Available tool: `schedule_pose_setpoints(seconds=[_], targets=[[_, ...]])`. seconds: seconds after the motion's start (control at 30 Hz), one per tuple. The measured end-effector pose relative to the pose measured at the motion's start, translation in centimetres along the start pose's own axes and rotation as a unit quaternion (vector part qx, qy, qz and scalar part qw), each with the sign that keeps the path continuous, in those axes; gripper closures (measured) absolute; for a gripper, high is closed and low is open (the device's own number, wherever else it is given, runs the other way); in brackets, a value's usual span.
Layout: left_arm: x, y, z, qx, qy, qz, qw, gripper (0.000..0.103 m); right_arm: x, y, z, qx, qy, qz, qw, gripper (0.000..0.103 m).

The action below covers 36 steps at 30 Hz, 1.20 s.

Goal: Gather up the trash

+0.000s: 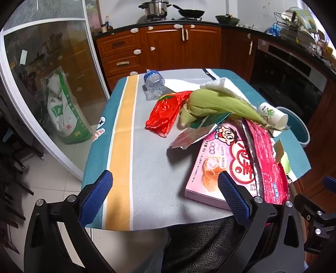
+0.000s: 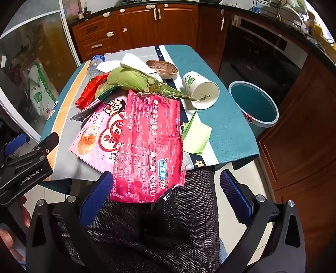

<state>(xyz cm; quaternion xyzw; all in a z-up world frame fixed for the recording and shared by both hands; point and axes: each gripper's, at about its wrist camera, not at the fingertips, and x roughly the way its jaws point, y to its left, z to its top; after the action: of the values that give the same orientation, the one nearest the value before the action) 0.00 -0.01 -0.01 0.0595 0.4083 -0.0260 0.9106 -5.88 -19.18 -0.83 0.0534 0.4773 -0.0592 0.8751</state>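
Wooden cabinets (image 1: 180, 48) stand behind, a steel pot (image 1: 155, 9) and pan (image 1: 191, 13) on the counter

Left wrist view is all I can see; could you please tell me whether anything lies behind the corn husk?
Observer: Yes, a brown half shell lies just behind the corn husk, hollow side up.
Operator: Thank you. Is there anything in the bin?
Observer: The right wrist view looks down into the blue bin, and nothing shows inside it.
Operator: And what is right of the red bag?
Observer: A light green paper lies against the right edge of the red bag.
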Motion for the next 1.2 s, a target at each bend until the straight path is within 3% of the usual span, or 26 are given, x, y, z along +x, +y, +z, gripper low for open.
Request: schedule_pose_setpoints(seconds=[1.2], targets=[[-0.05,0.17,0.13,-0.001,0.002,0.002,1.0,0.003,0.07,0.05,0.09,-0.002,0.003,-0.004,1.0,0.005]])
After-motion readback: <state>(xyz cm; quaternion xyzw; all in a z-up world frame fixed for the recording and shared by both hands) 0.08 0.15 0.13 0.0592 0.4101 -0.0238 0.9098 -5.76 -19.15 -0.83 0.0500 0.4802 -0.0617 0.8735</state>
